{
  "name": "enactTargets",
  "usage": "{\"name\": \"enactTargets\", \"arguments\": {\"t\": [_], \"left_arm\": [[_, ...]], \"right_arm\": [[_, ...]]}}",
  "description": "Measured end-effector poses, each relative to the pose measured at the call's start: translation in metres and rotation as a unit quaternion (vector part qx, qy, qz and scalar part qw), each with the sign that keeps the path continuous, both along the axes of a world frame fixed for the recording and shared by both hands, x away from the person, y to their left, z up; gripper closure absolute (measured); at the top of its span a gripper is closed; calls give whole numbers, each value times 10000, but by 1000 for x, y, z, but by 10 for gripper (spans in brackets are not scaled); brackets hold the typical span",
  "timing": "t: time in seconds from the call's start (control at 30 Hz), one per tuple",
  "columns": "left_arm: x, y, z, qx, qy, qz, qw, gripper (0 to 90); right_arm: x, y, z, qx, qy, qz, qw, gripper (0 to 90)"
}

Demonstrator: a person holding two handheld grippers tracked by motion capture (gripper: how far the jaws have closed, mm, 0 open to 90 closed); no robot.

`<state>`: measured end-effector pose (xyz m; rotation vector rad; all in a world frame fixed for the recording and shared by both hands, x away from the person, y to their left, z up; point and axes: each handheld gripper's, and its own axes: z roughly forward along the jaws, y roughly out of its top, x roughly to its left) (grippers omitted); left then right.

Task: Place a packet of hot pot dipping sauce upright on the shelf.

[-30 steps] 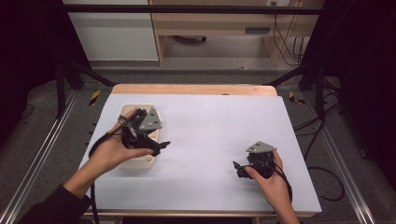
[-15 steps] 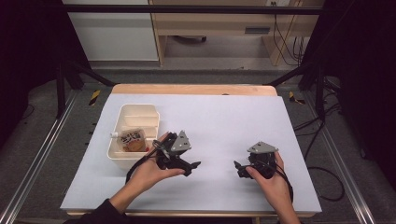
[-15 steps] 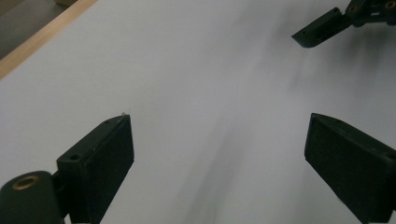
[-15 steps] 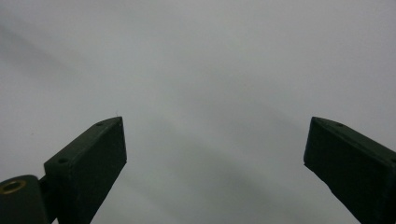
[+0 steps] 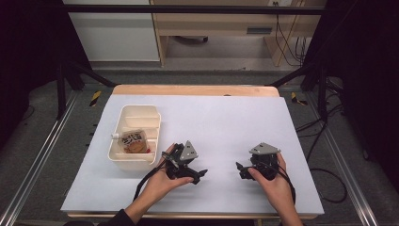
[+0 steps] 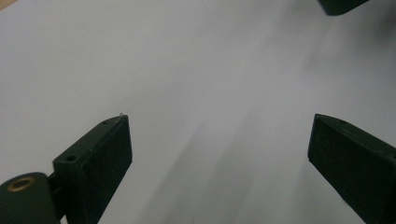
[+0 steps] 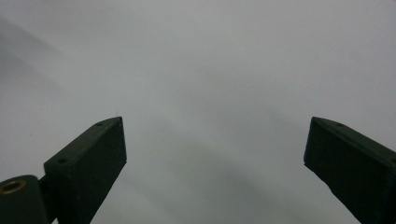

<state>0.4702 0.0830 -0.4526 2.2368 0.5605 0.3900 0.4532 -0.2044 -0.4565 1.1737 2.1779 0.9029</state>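
on the near half of the white table sheet (image 5: 221,117), the left gripper (image 5: 200,173) is resting low in the person's left hand (image 5: 157,183), and its jaws are standing wide apart with nothing between them; the left gripper view is showing bare white surface between the two black pads. just left of that gripper, the cream plastic divided tray (image 5: 123,161) is sitting near the table's left edge, and the small brown-and-white snack packet (image 5: 133,141) is lying flat in the tray's near compartment, outside the jaws and behind the gripper's body, with the tray's right wall standing between them. the tray's far compartments are looking bare.

further right, the right gripper (image 5: 241,168) is sitting in the person's right hand (image 5: 273,181), well apart from the tray, its jaws also spread wide and holding nothing; the right gripper view is showing plain white sheet between the pads. the two grippers are pointing toward each other across a gap of bare sheet. a black cable (image 5: 143,181) is trailing from the left gripper toward the near edge. beyond the table's far edge, a pale wooden bench (image 5: 211,28) is standing on the grey floor.
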Motion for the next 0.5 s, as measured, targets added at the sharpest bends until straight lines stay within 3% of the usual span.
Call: {"name": "enactTargets", "arguments": {"t": [0.13,0.5], "left_arm": [[2,4,-6,86,41,266,9996,59],[-6,16,-13,224,-9,267,9994,47]], "right_arm": [[0,1,0,12,12,13,10000,63],[1,2,-2,-15,29,56,10000,62]]}}
